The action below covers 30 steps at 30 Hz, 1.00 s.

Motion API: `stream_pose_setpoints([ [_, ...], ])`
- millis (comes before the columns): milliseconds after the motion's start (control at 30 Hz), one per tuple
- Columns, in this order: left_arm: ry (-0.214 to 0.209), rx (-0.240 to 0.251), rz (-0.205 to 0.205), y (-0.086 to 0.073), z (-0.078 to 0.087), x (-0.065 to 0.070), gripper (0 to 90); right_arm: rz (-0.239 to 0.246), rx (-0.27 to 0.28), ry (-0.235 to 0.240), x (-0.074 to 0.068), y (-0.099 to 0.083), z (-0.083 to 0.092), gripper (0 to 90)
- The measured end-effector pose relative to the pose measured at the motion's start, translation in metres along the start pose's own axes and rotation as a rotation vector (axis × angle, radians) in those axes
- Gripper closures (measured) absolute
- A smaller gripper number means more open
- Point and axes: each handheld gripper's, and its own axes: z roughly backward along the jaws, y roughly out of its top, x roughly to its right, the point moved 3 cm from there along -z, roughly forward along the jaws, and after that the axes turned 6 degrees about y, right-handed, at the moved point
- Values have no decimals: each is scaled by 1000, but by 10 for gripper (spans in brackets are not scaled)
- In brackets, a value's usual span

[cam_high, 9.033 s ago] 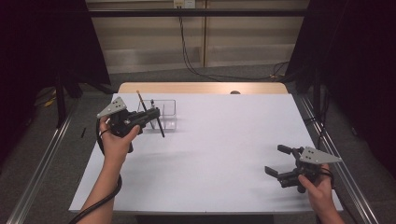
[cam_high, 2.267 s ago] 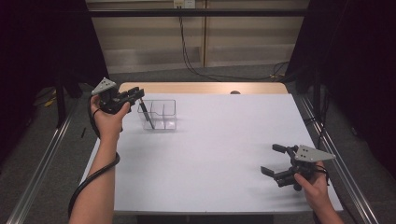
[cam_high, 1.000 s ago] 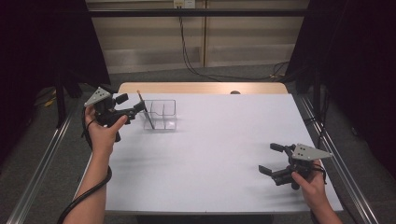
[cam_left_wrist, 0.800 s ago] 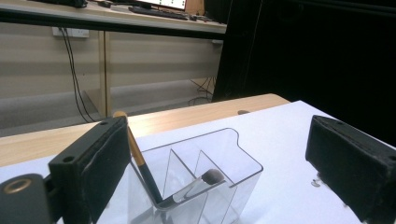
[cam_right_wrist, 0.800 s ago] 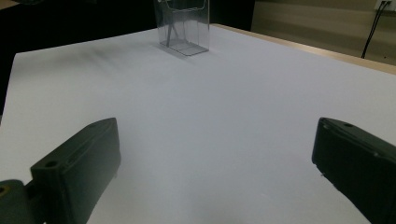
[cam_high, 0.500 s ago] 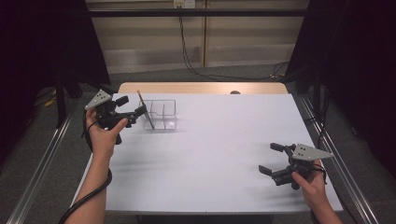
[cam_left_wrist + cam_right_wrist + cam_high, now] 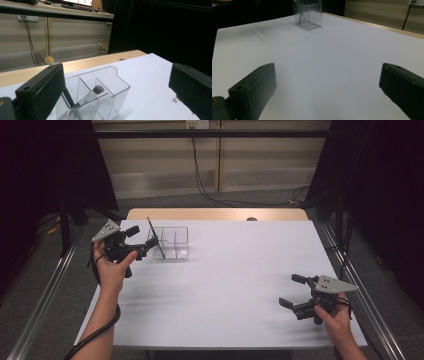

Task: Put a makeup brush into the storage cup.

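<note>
A clear acrylic organizer (image 7: 174, 242) (image 7: 100, 92) (image 7: 307, 13) stands at the table's far left. Leaning in its left end is a long dark-handled brush (image 7: 155, 238) whose pale tip (image 7: 49, 60) points up, close beside my left jaw. A shorter brush with a grey tip (image 7: 98, 89) lies slanted inside. My left gripper (image 7: 140, 240) (image 7: 115, 75) is open right at the organizer's left side, with nothing clamped between its jaws. My right gripper (image 7: 289, 290) (image 7: 327, 82) is open and holds nothing, low over the table's near right part.
The white table top (image 7: 235, 270) runs to a wooden strip (image 7: 215, 214) at the far edge. Metal rails (image 7: 45, 295) run along both sides. A cable trails from my left gripper down over the left edge.
The left hand carried the long brush from higher up and left down to the organizer. Over the last second it barely shifted. The right gripper stayed put.
</note>
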Motion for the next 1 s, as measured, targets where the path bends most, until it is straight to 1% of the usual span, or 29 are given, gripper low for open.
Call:
stream_pose_setpoints([
  [33, -6, -1, -2, -1, 0, 1, 6, -1, -1, 0, 0, 0, 0, 10],
  [67, -5, -5, -17, -2, 1, 1, 4, 1, -2, 2, -1, -1, 0, 10],
  [133, -22, 1, -14, -4, 3, 4, 3, 1, -3, 2, -1, -2, 0, 9],
  [200, -23, -3, -26, -6, 4, 6, 0, -1, -3, -2, -2, -2, 2, 9],
  [233, -31, -1, -24, -7, 6, 8, 0, 5, -5, -2, -3, -2, 2, 9],
  [400, -47, 0, -27, -11, 10, 12, 0, 6, -2, -7, -5, -3, 7, 9],
  [467, -50, 3, -31, -12, 12, 13, 0, 2, -1, -13, -5, -3, 9, 10],
  [567, -51, 10, -23, -15, 14, 14, 0, 5, 1, -15, -6, -3, 10, 9],
  [633, -60, 12, -27, -16, 16, 15, 0, 4, 2, -16, -6, -3, 10, 10],
  [700, -57, 7, -42, -18, 17, 17, 0, 6, 2, -16, -5, -3, 10, 10],
  [767, -64, 7, -36, -20, 19, 18, 0, 9, 0, -16, -6, -3, 9, 9],
  [800, -64, 6, -43, -21, 20, 17, 0, 11, -1, -14, -6, -3, 9, 9],
  [1000, -70, 2, -29, -28, 24, 19, 0, 11, -1, -10, -5, -2, 7, 9],
])
